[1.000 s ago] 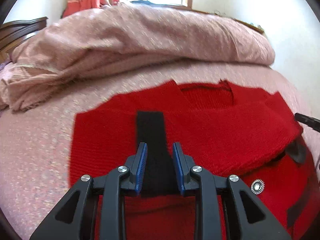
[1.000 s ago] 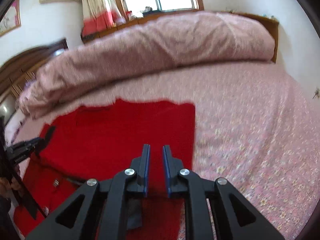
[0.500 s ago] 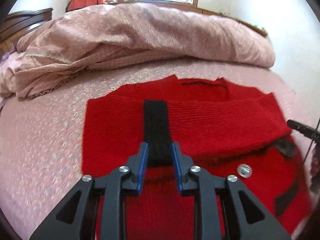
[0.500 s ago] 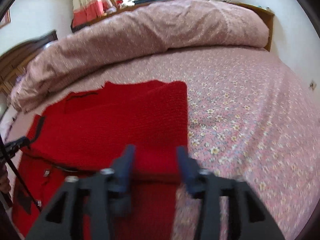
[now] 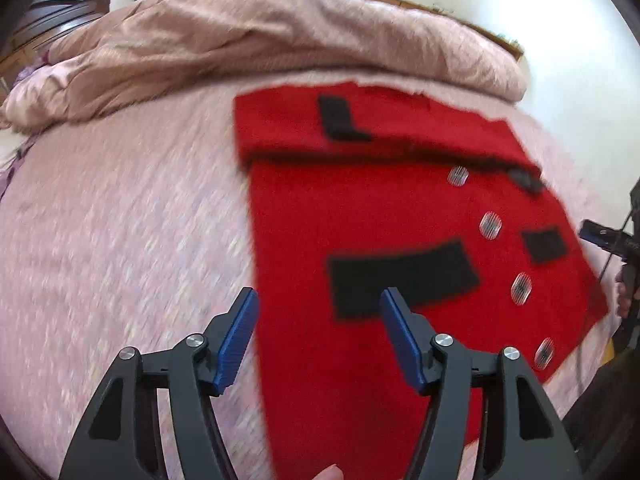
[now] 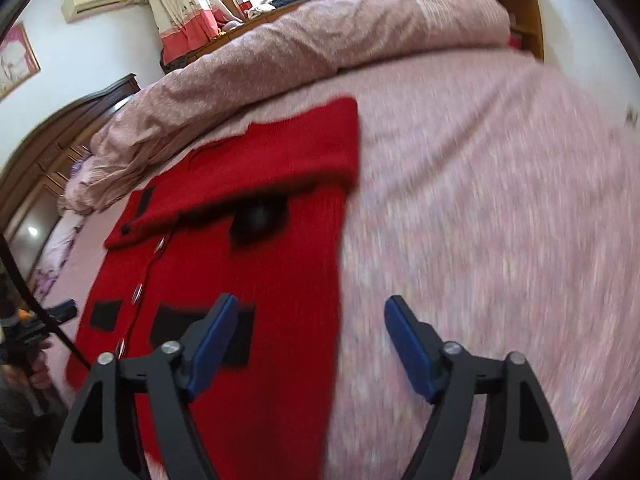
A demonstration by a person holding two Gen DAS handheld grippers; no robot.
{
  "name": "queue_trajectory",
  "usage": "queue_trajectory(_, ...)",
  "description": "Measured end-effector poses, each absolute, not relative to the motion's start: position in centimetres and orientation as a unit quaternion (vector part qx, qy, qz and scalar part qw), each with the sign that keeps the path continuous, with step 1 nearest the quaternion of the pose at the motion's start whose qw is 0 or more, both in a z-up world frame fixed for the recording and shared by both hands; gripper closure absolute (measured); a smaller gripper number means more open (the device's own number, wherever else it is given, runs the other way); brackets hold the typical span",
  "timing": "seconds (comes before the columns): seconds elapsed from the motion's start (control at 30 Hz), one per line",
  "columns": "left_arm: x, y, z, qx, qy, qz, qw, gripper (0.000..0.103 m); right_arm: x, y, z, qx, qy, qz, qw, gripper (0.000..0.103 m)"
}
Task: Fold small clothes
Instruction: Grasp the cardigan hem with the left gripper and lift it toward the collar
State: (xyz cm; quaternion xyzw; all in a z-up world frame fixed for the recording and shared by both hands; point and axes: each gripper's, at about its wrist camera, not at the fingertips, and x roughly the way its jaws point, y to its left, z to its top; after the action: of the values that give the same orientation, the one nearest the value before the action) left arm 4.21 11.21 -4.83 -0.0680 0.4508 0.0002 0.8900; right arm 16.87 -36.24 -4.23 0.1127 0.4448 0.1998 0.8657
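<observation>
A small red knit cardigan [image 5: 360,220] with black pocket patches and several silver buttons lies flat on the pink floral bed. Its sleeves are folded across the chest as a red band [image 5: 380,132] with a black cuff. It also shows in the right wrist view [image 6: 248,240]. My left gripper [image 5: 316,332] is open and empty, above the cardigan's left edge near the hem. My right gripper [image 6: 312,340] is open and empty, above the cardigan's right edge near the hem. Both views are motion-blurred.
A bunched pink duvet [image 5: 260,40] lies across the far side of the bed. Pink sheet [image 6: 500,220] stretches right of the cardigan and left of it [image 5: 120,240]. A dark wooden headboard [image 6: 52,144] stands at the left. The other gripper's tip [image 5: 600,236] shows at the right edge.
Both grippers have opened, let go of the folded sleeves and drawn back toward the hem. The sleeves now lie across the chest, and the cardigan's lower body with its buttons and pockets has come into view.
</observation>
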Motion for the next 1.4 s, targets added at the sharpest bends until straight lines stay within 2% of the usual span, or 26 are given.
queue_trajectory(0.1, 2.3, 12.6, -6.7, -0.100, 0.471, 0.019, 0.876, 0.045, 14.7, -37.4, -6.1, 0.154, 0.451, 0.221, 0.851, 0.016)
queue_trajectory(0.2, 0.8, 13.3, -7.3, -0.133, 0.460, 0.016, 0.878, 0.041, 12.7, -38.2, -6.8, 0.208, 0.433, 0.253, 0.840, 0.003)
queue_trajectory(0.3, -0.1, 12.6, -7.4, -0.150, 0.467, 0.001, 0.871, 0.029, 11.0, -38.6, -7.1, 0.252, 0.412, 0.243, 0.841, 0.002)
queue_trajectory(0.37, -0.8, 11.9, -7.4, -0.166, 0.471, -0.023, 0.866, 0.025, 10.3, -37.7, -7.0, 0.243, 0.428, 0.256, 0.832, 0.000)
queue_trajectory(0.53, -2.2, 10.5, -7.3, -0.207, 0.470, -0.075, 0.855, 0.023, 9.0, -35.9, -7.3, 0.266, 0.454, 0.307, 0.793, 0.001)
queue_trajectory(0.67, -0.8, 11.2, -7.3, -0.235, 0.457, -0.080, 0.854, 0.023, 9.4, -35.2, -7.7, 0.266, 0.458, 0.301, 0.793, 0.007)
queue_trajectory(0.73, 0.0, 11.7, -7.4, -0.260, 0.447, -0.081, 0.852, 0.023, 9.6, -35.5, -7.9, 0.283, 0.455, 0.294, 0.792, 0.019)
queue_trajectory(0.77, 0.1, 12.0, -7.4, -0.272, 0.444, -0.081, 0.850, 0.024, 9.8, -35.8, -8.1, 0.291, 0.454, 0.289, 0.791, 0.034)
queue_trajectory(0.8, 0.0, 12.1, -7.3, -0.277, 0.443, -0.076, 0.849, 0.035, 9.5, -36.3, -8.4, 0.301, 0.455, 0.284, 0.788, 0.054)
queue_trajectory(0.83, -0.2, 12.3, -7.5, -0.277, 0.445, -0.071, 0.849, 0.045, 9.5, -36.8, -8.8, 0.314, 0.458, 0.281, 0.783, 0.064)
queue_trajectory(0.87, -0.5, 12.4, -7.5, -0.269, 0.453, -0.059, 0.848, 0.071, 9.6, -37.4, -9.7, 0.339, 0.466, 0.277, 0.769, 0.082)
queue_trajectory(0.9, -0.6, 12.4, -7.6, -0.261, 0.460, -0.050, 0.847, 0.089, 9.6, -37.8, -10.3, 0.357, 0.471, 0.275, 0.759, 0.093)
queue_trajectory(1.0, -1.0, 12.6, -7.5, -0.260, 0.461, -0.038, 0.848, 0.096, 9.4, -38.5, -11.1, 0.383, 0.470, 0.270, 0.748, 0.095)
queue_trajectory(1.27, -2.0, 11.2, -7.0, -0.217, 0.457, -0.027, 0.862, 0.100, 8.5, -37.7, -10.8, 0.368, 0.466, 0.231, 0.771, 0.097)
queue_trajectory(1.4, -2.5, 10.8, -6.7, -0.216, 0.460, -0.025, 0.861, 0.101, 8.0, -36.5, -9.6, 0.308, 0.477, 0.217, 0.794, 0.098)
